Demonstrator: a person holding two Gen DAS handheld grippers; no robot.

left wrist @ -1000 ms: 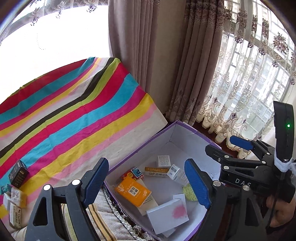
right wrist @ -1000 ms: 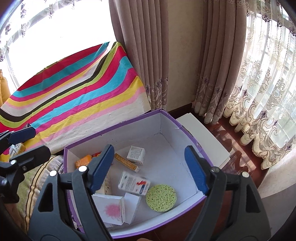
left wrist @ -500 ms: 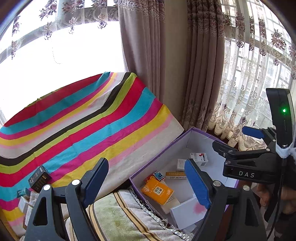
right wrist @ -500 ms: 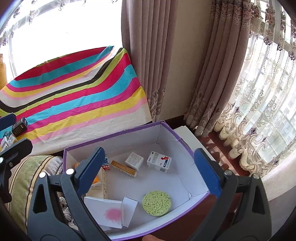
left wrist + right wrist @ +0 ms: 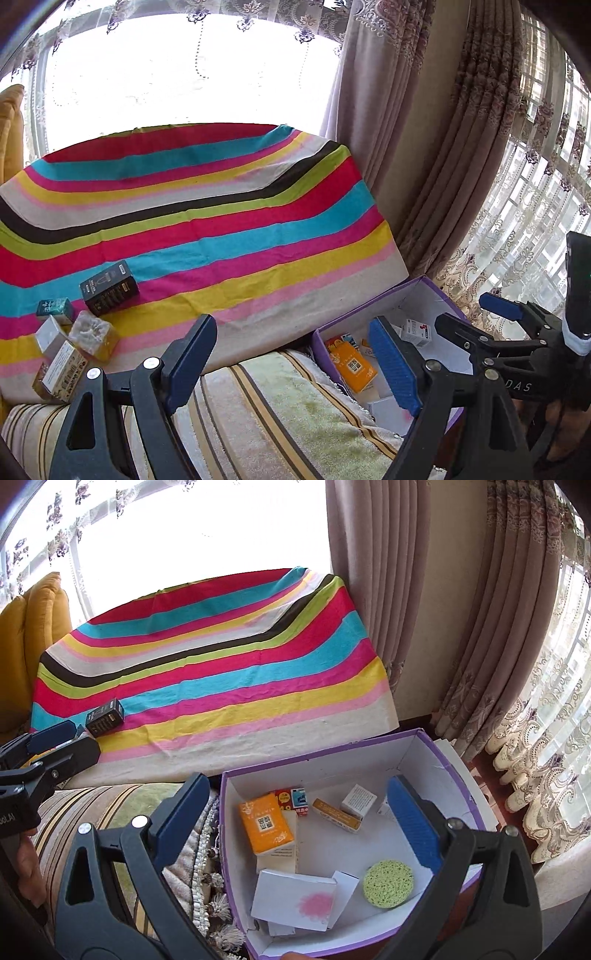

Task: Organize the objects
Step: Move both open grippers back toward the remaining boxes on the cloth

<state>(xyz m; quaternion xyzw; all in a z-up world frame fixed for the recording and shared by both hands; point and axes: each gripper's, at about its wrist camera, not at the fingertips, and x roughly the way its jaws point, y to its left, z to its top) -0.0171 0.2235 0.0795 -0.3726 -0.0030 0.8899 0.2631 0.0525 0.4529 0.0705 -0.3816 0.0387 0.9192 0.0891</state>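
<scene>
A purple-edged cardboard box (image 5: 325, 755) holds an orange packet (image 5: 265, 823), a white box with a pink blot (image 5: 295, 899), a green round sponge (image 5: 388, 884) and several small cartons. It also shows in the left wrist view (image 5: 428, 286). On the striped cloth (image 5: 207, 229) lie a black box (image 5: 109, 288), a teal box (image 5: 54, 309) and several other small boxes at the left. My left gripper (image 5: 291, 362) is open and empty above a towel. My right gripper (image 5: 295, 819) is open and empty above the box.
A striped green-beige towel (image 5: 280, 413) covers the surface between cloth and box. Heavy curtains (image 5: 399, 590) and lace curtains (image 5: 546, 746) hang behind and to the right. A yellow cushion (image 5: 33, 627) stands at the far left.
Both grippers have swung left, away from the box toward the striped cloth. The small boxes on the cloth have come further into view. Both stay open and empty.
</scene>
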